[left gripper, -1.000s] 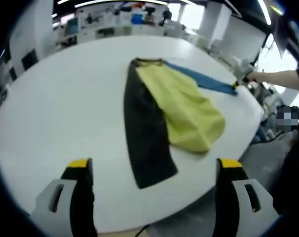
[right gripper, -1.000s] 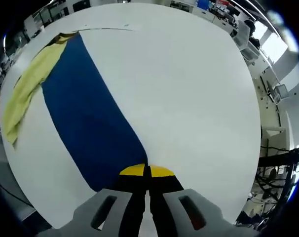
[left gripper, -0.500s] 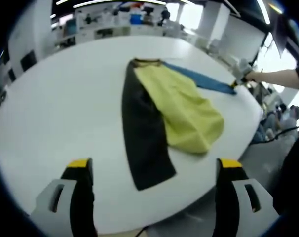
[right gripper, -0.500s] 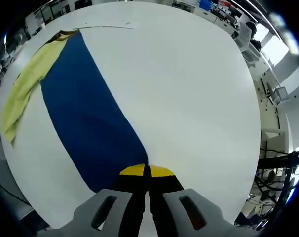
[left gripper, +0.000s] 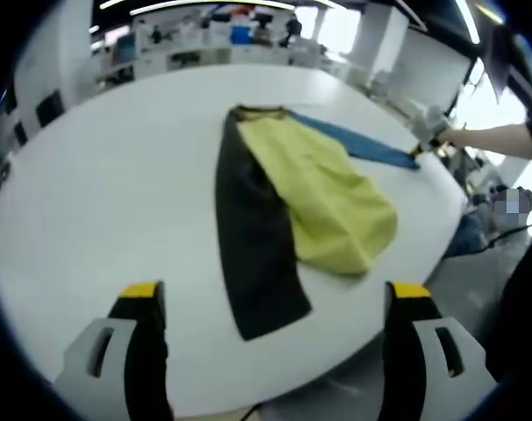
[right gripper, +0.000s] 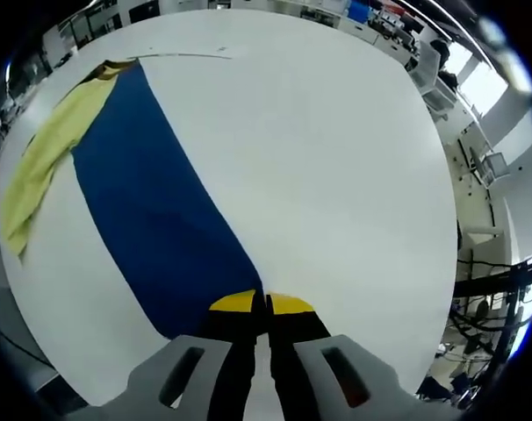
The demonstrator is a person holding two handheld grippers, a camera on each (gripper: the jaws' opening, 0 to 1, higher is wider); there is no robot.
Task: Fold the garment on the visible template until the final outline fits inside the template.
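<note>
In the left gripper view, a big white round surface (left gripper: 117, 175) takes up most of the picture. The garment (left gripper: 292, 210) lies flat on it, a bit toward the far right side. It has three colours. A long black part (left gripper: 253, 246) runs down its left side. A yellow part (left gripper: 332, 197) lies on top of the black part's right edge and is a little crumpled at its near end. A blue part (left gripper: 363, 145) stretches away to the right, to the edge of the surface. The left claw (left gripper: 275, 294) is wide open and holds nothing. Its two yellow-tipped jaws stand far apart, above the near edge of the surface, well short of the garment. At the far right, the right claw (left gripper: 427, 140) is at the tip of the blue part, with a person's arm (left gripper: 494, 136) behind it. Past the surface, shelves and desks (left gripper: 204, 39) fill the room.

In the right gripper view, the right claw (right gripper: 266, 303) is closed tight on the near end of the blue part (right gripper: 152, 219). Its two yellow tips touch. The blue part runs away from the claw to the far left. The yellow part (right gripper: 46, 153) lies along its left side, near the edge of the surface (right gripper: 336, 158). A thin dark line (right gripper: 187, 55) shows on the surface just past the far end of the garment. To the right of the blue part the surface is bare white. Beyond it are desks and chairs (right gripper: 477, 158).
</note>
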